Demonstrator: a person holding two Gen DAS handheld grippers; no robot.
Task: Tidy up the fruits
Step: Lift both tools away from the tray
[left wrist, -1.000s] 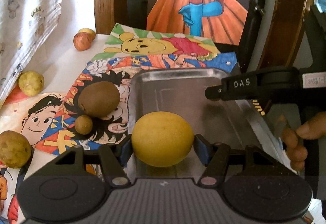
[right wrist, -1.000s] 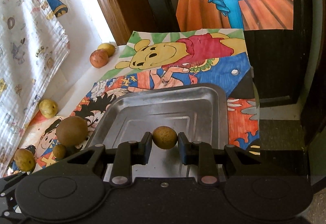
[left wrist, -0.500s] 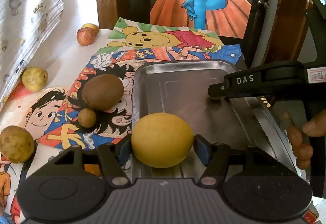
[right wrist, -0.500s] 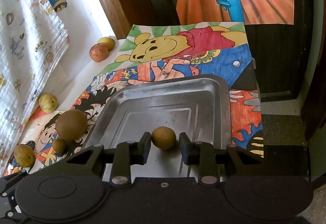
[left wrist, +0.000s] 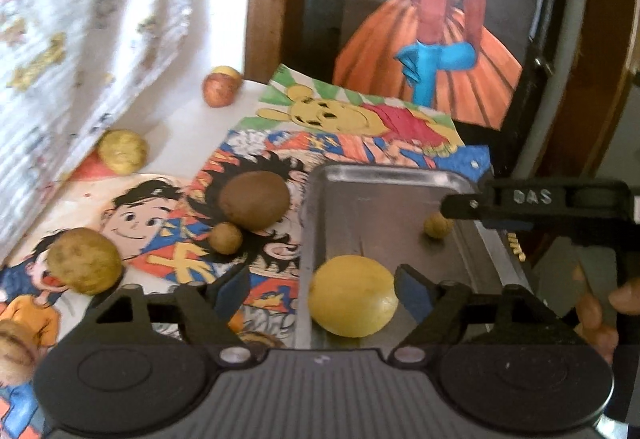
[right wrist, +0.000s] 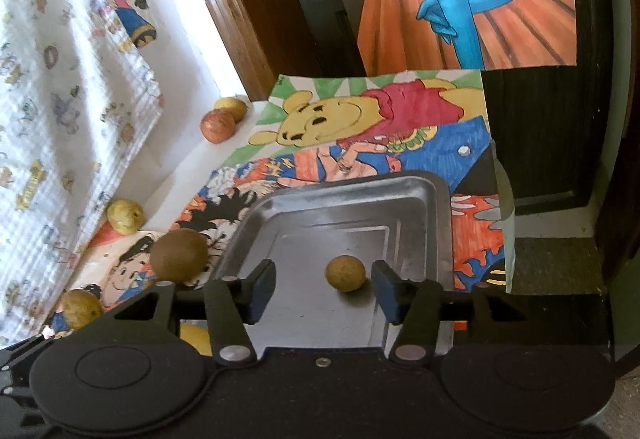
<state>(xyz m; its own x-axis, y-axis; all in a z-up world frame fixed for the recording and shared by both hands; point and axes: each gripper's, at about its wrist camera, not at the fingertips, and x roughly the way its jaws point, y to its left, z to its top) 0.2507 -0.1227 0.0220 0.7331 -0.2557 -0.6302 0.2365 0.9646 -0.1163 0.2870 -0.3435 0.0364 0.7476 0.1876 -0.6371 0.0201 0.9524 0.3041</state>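
Metal tray (right wrist: 434, 207) holds a yellow fruit (left wrist: 353, 296) and a small brown fruit (right wrist: 345, 273). Left gripper (left wrist: 320, 289) and right gripper (right wrist: 323, 287) both gape wide, gripping nothing.

- Left wrist view smeared with motion blur, the patterned cloth (left wrist: 92, 23) worst, its prints unreadable
- Fruit at the lower left edge (left wrist: 14, 353) cut off, its kind unclear
- Yellow fruit (right wrist: 195, 337) in the right wrist view nearly all hidden behind the right gripper (right wrist: 323, 289) body
- Person's hand (left wrist: 600, 313) mostly behind the dark handle, only fingertips showing
- Far yellowish fruit (right wrist: 231, 108) half covered by the reddish fruit (right wrist: 217, 125)
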